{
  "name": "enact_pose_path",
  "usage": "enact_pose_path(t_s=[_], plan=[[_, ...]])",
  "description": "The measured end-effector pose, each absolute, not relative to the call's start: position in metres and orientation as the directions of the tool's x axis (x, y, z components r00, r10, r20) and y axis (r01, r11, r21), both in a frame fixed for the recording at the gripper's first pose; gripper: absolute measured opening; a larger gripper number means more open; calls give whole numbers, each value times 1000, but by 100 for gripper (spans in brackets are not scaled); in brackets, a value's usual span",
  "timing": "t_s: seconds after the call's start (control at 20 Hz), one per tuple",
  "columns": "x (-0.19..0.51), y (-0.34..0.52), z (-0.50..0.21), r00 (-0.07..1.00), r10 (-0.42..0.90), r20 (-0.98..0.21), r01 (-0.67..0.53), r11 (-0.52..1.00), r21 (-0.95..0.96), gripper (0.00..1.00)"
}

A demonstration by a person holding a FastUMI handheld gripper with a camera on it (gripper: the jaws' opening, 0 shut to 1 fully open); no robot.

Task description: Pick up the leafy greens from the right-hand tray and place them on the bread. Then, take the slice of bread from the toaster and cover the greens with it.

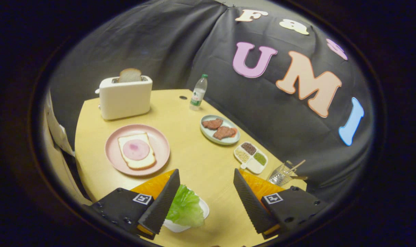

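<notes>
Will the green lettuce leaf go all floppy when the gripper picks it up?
Probably floppy: the lettuce leaf looks thin and ruffled, so its edges may droop. It likely weighs little, resting loosely on its small white tray. The open gripper could tear it if squeezed hard.

Bare table (pixel 201 161) ahead of spread fingers (pixel 252 202), pink plate (pixel 159 144) beside

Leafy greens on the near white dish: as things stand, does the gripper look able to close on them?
Probably yes. The gripper is open, and the leafy greens on their white dish lie beside its left finger, uncovered. A small leftward shift should centre them between the fingers.
</notes>
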State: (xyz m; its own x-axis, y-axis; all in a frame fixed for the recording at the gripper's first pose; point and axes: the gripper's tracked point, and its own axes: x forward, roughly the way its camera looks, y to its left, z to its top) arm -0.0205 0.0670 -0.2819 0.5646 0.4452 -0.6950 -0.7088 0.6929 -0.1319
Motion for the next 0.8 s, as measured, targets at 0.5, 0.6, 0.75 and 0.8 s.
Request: enact_pose_path(t_s=[0.5, 0.6, 0.75, 0.8], plan=[[-67, 63, -358, 338, 402, -851, -808, 588, -43, 100], [-72, 62, -370, 302, 389, -870, -813, 581, -22, 100], [-78, 65, -383, 253, 382, -889, -820, 573, 13, 100], [-82, 66, -387, 229, 381, -896, -822, 569, 32, 100]])
